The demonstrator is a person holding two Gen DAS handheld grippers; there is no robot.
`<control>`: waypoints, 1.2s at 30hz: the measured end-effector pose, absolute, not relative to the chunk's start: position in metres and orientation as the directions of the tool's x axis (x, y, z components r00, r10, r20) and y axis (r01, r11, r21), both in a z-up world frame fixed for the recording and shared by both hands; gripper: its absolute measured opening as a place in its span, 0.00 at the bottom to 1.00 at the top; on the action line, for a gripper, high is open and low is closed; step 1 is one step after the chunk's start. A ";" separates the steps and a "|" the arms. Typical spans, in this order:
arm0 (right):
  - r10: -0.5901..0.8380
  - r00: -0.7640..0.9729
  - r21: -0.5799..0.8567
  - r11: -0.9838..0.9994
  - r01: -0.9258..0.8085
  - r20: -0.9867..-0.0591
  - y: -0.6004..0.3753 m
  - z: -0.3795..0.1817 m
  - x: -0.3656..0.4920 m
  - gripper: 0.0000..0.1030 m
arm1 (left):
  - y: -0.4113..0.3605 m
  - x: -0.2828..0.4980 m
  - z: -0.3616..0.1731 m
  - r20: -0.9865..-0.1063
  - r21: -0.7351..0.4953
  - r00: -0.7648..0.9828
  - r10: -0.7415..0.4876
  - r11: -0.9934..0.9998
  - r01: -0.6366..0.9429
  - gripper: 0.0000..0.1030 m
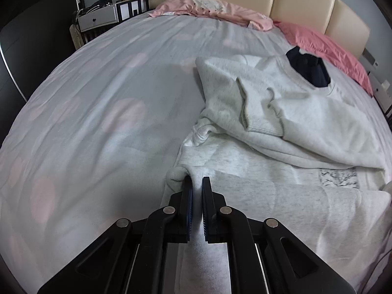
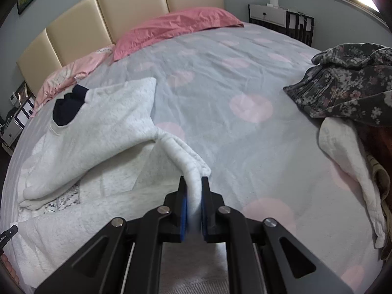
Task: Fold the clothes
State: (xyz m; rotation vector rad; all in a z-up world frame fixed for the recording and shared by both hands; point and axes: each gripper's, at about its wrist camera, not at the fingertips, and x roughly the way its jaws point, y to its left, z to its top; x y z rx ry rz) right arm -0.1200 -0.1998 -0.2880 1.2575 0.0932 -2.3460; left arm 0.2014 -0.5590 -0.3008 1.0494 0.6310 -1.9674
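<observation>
A wide bed covered in a pale grey sheet with faded pink dots fills both views, backed by a cream padded headboard and pink pillows. On the sheet lies a light grey heathered sweatshirt with a dark inner neck, partly folded over itself so that a sleeve lies across the body. The left claw is clamped on a bunched fold at the garment's edge. The right claw is clamped on a thick fold of the same fabric, which rises from the bed to its pads. A crumpled dark floral garment lies well apart, over what may be a white towel.
</observation>
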 end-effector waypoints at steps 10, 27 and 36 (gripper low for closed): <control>-0.350 -0.412 0.170 -0.894 0.414 -0.841 -0.206 -0.309 -0.133 0.15 | -0.558 0.190 -0.314 -0.846 0.027 -0.291 -0.448 -0.580 0.814 0.10; -0.423 -0.596 0.252 -0.902 0.351 -0.683 -0.151 -0.238 -0.084 0.50 | -0.507 0.246 -0.221 -0.732 0.079 -0.311 -0.606 -0.529 0.845 0.29; -0.424 -0.601 0.345 -0.905 0.250 -0.677 -0.106 -0.226 -0.073 0.61 | -0.431 0.222 -0.212 -0.784 0.287 -0.352 -0.511 -0.802 0.525 0.29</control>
